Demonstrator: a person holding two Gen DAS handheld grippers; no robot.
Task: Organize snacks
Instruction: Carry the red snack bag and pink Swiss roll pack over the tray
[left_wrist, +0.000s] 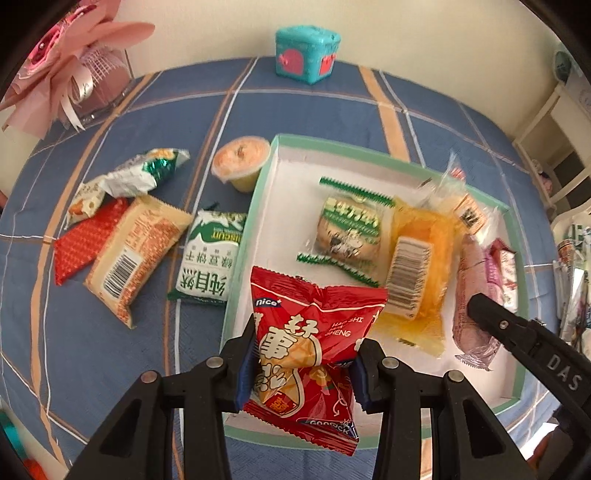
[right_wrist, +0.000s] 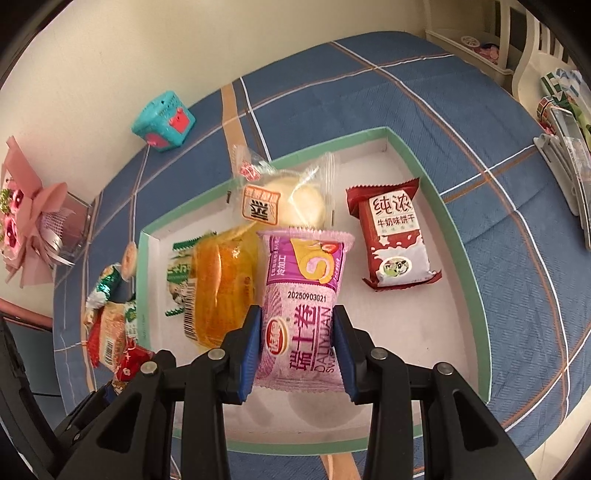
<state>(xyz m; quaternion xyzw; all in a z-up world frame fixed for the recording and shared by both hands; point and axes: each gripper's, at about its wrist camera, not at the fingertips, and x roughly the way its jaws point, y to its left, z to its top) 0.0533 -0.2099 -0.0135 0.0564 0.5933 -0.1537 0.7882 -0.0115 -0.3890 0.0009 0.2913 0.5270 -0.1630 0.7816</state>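
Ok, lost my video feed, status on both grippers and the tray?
Left gripper shut on red snack packet, over tray edge. Right gripper shut on pink swiss roll, above tray floor. Landing spots clear.

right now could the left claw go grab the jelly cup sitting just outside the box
Probably not yet: the left claw is shut on a red snack bag, so it has no free grip. The jelly cup itself stands in the open on the cloth beside the box, with nothing over it.
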